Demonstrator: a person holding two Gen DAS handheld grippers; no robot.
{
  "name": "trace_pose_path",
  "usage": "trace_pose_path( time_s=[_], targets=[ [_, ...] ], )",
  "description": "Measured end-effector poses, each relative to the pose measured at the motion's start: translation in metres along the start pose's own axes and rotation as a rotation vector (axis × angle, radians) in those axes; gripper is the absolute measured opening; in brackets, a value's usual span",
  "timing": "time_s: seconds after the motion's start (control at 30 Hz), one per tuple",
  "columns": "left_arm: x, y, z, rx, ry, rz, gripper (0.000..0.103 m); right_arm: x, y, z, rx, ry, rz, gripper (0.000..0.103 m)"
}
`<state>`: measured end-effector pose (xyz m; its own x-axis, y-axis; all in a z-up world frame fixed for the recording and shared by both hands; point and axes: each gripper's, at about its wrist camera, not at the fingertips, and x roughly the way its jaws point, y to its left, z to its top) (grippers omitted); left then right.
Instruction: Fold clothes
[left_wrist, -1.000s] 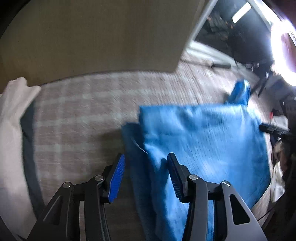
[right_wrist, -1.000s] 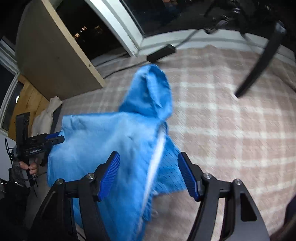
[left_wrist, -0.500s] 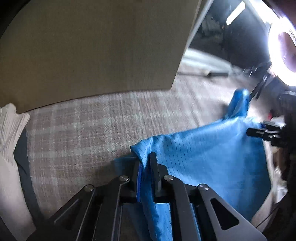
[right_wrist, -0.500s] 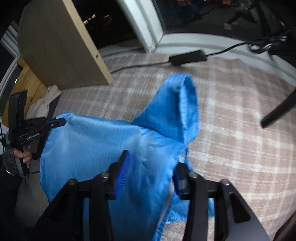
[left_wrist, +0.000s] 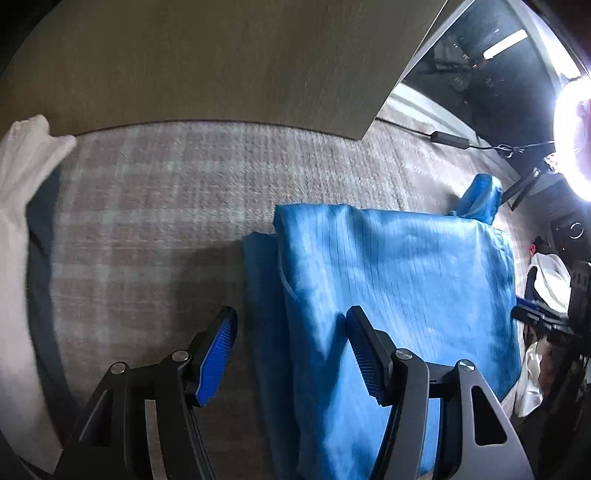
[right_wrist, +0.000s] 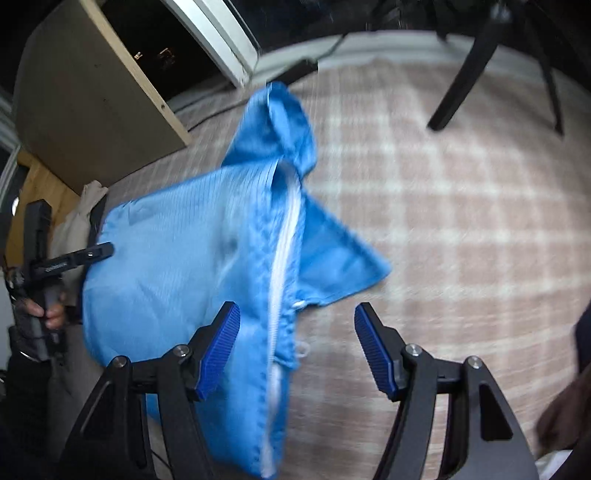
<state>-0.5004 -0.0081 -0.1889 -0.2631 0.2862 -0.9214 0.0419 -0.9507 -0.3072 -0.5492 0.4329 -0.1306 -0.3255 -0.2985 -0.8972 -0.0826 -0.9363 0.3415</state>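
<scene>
Plaid cover (right_wrist: 461, 206), pink-beige with pale checks, fills most of both views; blurred in places. In the left wrist view it reads greyer (left_wrist: 155, 206).

Board (left_wrist: 221, 59), tan, stands along the far edge of the cover; in the right wrist view it sits upper left (right_wrist: 92, 110).

Window frame (right_wrist: 218, 40), white, beyond the board, dark glass behind it.

Jacket (right_wrist: 192, 266), bright blue with fine stripes, lies on the cover in a folded stack. Hood (right_wrist: 284, 125) points toward the window. White zipper (right_wrist: 282, 254) runs down the right side of the stack; a flap of blue spreads out to the right of it. From the left wrist view the jacket (left_wrist: 399, 280) is a flat slab with a lower layer showing along its left edge.

White cloth (left_wrist: 18, 229) lies at the far left of the cover, over something dark.

Dark legs (right_wrist: 458, 77) stand on the far right of the cover; which object they belong to is unclear.

Ring light (left_wrist: 574, 136) glares at right.

Left gripper (left_wrist: 291, 350): fingers spread wide, nothing between them, right pad over the jacket's left part. Contact unclear.

Right gripper (right_wrist: 297, 350): fingers spread wide, empty, hanging over the zipper's near end.

Cable and adapter (left_wrist: 448, 138) lie near the window.
</scene>
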Motion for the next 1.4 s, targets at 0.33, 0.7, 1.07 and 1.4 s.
trace_pose_path(
  time_s=[0.33, 0.7, 1.07, 1.4],
  targets=[
    [0.016, -0.018, 0.002, 0.092, 0.007, 0.079, 0.066, 0.036, 0.012, 0.025, -0.044, 0.058, -0.133, 0.083],
    [0.021, -0.030, -0.001, 0.163, -0.016, 0.107, 0.058, 0.039, 0.028, 0.015, -0.083, 0.047, -0.115, 0.084],
    [0.029, -0.043, 0.000, 0.180, 0.004, 0.073, 0.015, 0.049, 0.048, 0.019, -0.186, 0.079, -0.058, 0.038],
    [0.037, -0.055, -0.001, 0.197, 0.015, 0.095, 0.015, 0.051, 0.053, 0.020, -0.183, 0.051, 0.002, 0.047]
  ],
)
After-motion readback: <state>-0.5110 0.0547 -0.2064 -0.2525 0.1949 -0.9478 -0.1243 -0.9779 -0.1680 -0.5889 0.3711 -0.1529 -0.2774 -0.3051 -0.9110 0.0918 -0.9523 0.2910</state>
